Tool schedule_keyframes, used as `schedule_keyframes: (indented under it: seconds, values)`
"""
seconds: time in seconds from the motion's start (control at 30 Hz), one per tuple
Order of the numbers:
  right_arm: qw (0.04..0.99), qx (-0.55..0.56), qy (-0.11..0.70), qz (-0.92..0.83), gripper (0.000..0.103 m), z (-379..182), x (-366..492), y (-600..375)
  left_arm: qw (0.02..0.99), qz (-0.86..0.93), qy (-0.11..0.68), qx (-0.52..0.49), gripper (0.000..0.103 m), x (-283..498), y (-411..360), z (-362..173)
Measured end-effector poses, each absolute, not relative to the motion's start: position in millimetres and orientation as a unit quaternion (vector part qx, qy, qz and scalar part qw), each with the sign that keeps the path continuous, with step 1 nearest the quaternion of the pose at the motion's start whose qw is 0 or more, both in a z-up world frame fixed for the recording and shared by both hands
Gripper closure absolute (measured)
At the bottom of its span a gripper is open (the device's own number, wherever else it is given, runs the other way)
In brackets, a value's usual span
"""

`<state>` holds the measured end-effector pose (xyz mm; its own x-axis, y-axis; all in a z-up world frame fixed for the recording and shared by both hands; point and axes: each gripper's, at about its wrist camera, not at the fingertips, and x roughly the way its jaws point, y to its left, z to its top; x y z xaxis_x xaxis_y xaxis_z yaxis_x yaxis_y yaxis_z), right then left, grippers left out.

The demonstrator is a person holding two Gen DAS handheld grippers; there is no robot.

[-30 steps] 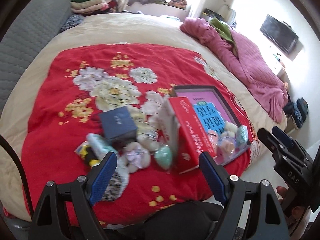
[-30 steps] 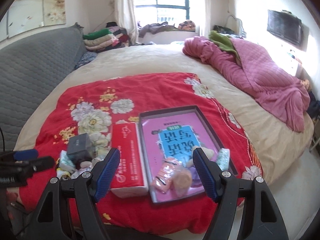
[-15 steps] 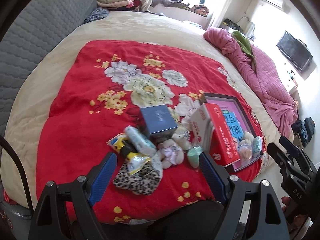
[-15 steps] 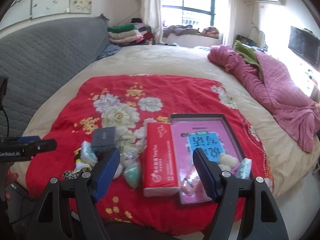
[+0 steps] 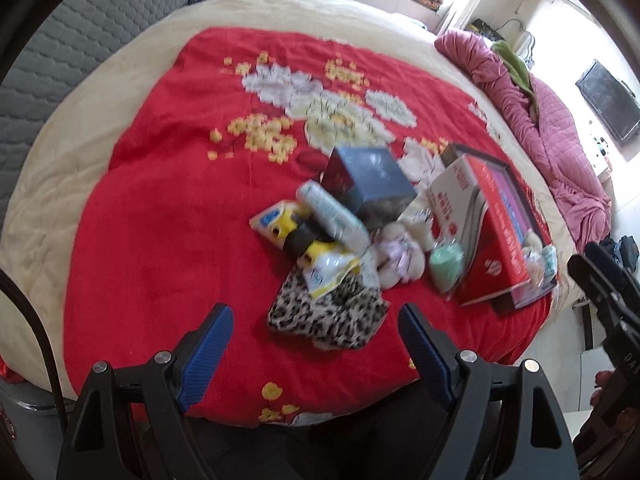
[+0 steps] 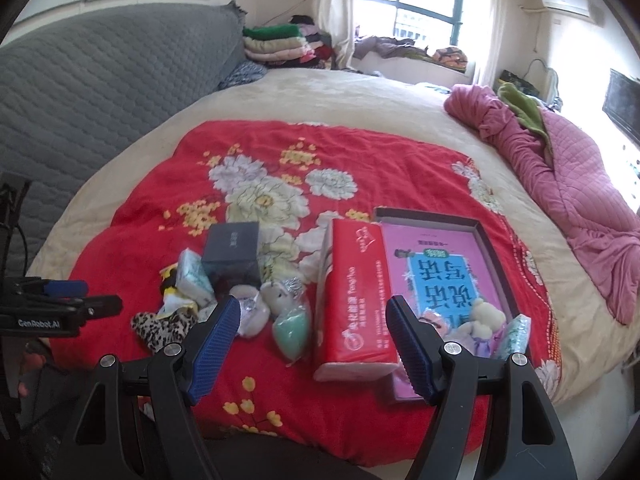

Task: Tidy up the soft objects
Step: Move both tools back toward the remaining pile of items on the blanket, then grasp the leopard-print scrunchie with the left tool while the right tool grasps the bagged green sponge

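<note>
Approaching the pile: left gripper point(image 5: 316, 338), jaws apart and empty, needs lowering onto the crumpled leopard-print cloth point(image 5: 326, 314); right gripper point(image 6: 314, 334) is likewise spread, empty.

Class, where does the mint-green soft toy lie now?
In the right wrist view, the mint-green soft toy lies on the red blanket, just left of the red tissue pack.

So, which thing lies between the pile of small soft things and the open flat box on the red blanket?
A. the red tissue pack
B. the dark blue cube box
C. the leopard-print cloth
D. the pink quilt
A: the red tissue pack lies along the left edge of the open flat box, with the small soft things on its other side.
</note>
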<state>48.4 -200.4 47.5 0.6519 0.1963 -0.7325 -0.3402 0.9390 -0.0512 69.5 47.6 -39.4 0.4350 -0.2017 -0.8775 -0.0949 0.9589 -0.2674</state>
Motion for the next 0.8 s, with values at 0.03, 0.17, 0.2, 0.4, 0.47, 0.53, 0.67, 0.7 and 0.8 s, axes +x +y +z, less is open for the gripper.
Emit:
schedule_keyframes:
  seconds: [0.03,0.17,0.2,0.4,0.47,0.53,0.67,0.7,0.8]
  values:
    - [0.902,-0.096,0.392,0.152,0.027,44.9,48.0,-197.2,0.832,-0.032,0.535,-0.141,0.019,69.2,48.0,-44.9]
    - [0.891,-0.109,0.406,0.174,0.027,28.7,45.6,-180.1,0.816,-0.033,0.552,-0.168,0.018,71.5,55.1,-70.3]
    - [0.887,-0.108,0.411,0.179,0.027,24.7,45.4,-177.1,0.814,-0.034,0.553,-0.175,0.018,72.0,57.3,-74.9]
    - [0.874,-0.126,0.43,0.186,0.027,1.5,48.5,-163.9,0.797,-0.038,0.565,-0.21,0.018,76.9,63.6,-97.0]
    - [0.872,-0.142,0.432,0.18,0.027,-5.0,50.8,-162.4,0.792,-0.038,0.568,-0.223,0.018,79.2,65.3,-102.5]
    - [0.869,-0.16,0.437,0.169,0.027,-14.4,56.8,-161.6,0.789,-0.039,0.567,-0.234,0.018,80.6,67.8,-107.5]
    - [0.856,-0.247,0.43,0.145,0.027,-35.3,66.3,-148.3,0.785,-0.045,0.568,-0.244,0.019,83.1,68.7,-114.7]
    - [0.853,-0.265,0.427,0.142,0.027,-38.7,67.3,-145.3,0.784,-0.047,0.568,-0.246,0.02,83.7,68.0,-115.8]
    - [0.833,-0.332,0.421,0.139,0.027,-57.5,69.2,-129.2,0.785,-0.052,0.566,-0.246,0.023,85.5,65.7,-117.4]
